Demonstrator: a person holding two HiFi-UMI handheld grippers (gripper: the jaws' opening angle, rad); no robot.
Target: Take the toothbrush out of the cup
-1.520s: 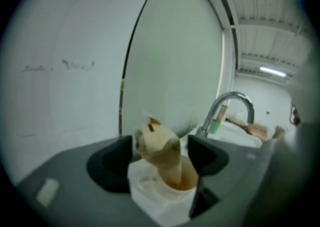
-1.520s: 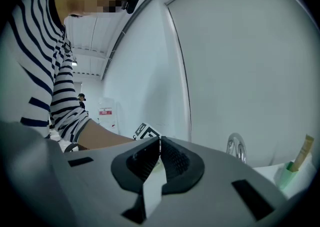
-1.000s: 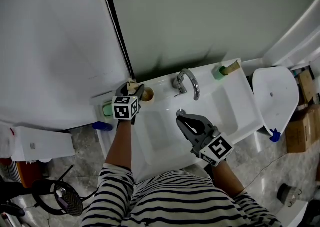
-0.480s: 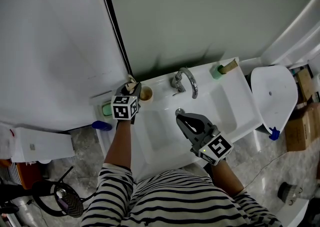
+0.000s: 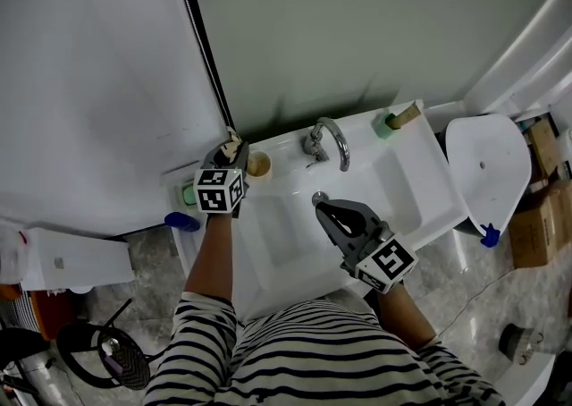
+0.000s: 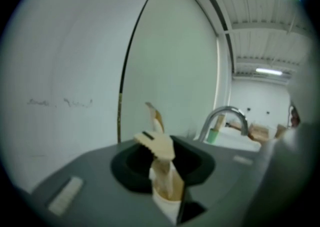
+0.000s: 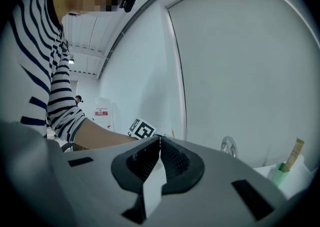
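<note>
the sink [image 5: 393, 190] is smooth, glossy white, like glazed ceramic. at its far edge the faucet [image 5: 329, 140] is bright polished metal. the toothbrush [image 6: 156, 143] looks pale, matt and wood-like, and the cup [image 5: 258, 164] tan and dull. the shirt [image 5: 304, 359] is striped knit cloth. the floor [image 5: 465, 297] is shiny, stone-patterned.

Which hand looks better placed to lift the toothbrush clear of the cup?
Left. The left gripper sits right at the cup; its fingers have just been closing, with the toothbrush between them. The right gripper is shut and empty over the sink, farther away.
</note>
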